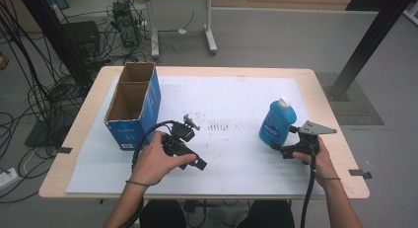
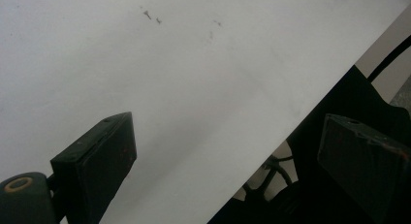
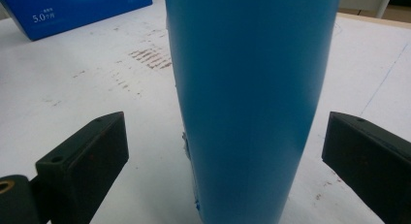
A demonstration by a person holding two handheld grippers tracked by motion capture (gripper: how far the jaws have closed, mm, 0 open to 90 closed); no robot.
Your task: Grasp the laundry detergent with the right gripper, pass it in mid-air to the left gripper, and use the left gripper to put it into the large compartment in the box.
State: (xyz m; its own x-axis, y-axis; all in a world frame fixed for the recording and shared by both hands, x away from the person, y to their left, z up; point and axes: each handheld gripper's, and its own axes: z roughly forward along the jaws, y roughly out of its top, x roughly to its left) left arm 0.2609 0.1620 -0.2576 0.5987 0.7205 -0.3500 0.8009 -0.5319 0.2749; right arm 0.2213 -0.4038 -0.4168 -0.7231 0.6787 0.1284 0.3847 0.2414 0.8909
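Two claws work over the white sheet [image 1: 236,139] on the tabletop [image 1: 325,90]. One blue bottle [image 1: 277,122] with a white cap stands upright at the sheet's right side, and the right claw [image 3: 225,146] has its jaws spread wide, one on each side of the bottle, neither touching it. Nearer the middle, the left claw [image 2: 228,151] gapes apart over bare sheet. Well left stands an open blue cardboard box [image 1: 133,107].
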